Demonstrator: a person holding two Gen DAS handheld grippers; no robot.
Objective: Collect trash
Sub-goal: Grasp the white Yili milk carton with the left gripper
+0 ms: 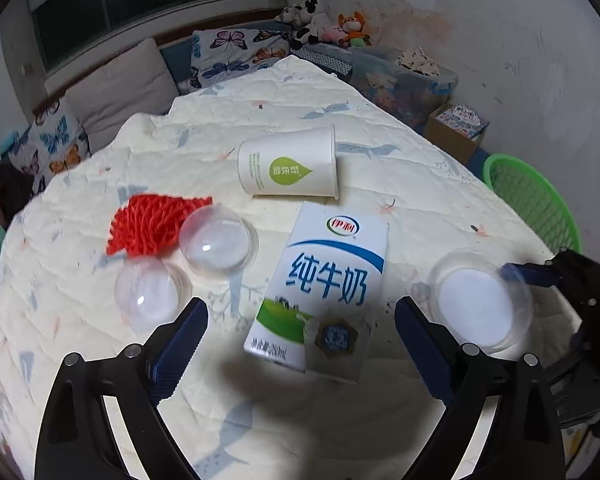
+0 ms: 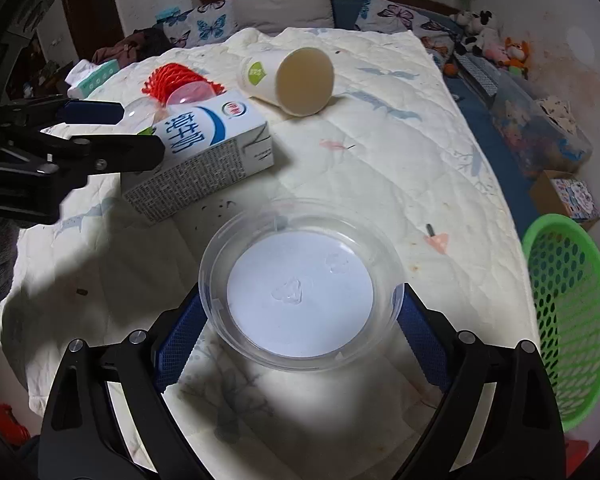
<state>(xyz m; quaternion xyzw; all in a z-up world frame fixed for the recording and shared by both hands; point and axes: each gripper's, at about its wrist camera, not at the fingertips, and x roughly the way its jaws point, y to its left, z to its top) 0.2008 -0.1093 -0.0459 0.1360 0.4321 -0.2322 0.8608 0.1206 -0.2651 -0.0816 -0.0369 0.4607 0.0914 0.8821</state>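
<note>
A blue-and-white milk carton (image 1: pixel 324 292) lies flat on the quilted bed, between the open fingers of my left gripper (image 1: pixel 300 344); it also shows in the right wrist view (image 2: pixel 204 148). A white paper cup (image 1: pixel 290 166) lies on its side beyond it. Two clear plastic domes (image 1: pixel 218 240) and a red foam net (image 1: pixel 148 226) lie to the left. My right gripper (image 2: pixel 300 328) has its fingers against both sides of a clear round plastic container (image 2: pixel 300 284) with a white bottom, which also shows in the left wrist view (image 1: pixel 476 304).
A green plastic basket (image 2: pixel 572 312) stands off the bed's right edge. A cardboard box (image 2: pixel 568 196) and a clear storage bin (image 2: pixel 540 128) sit on the floor beyond it. Pillows and plush toys (image 1: pixel 320 24) line the far wall.
</note>
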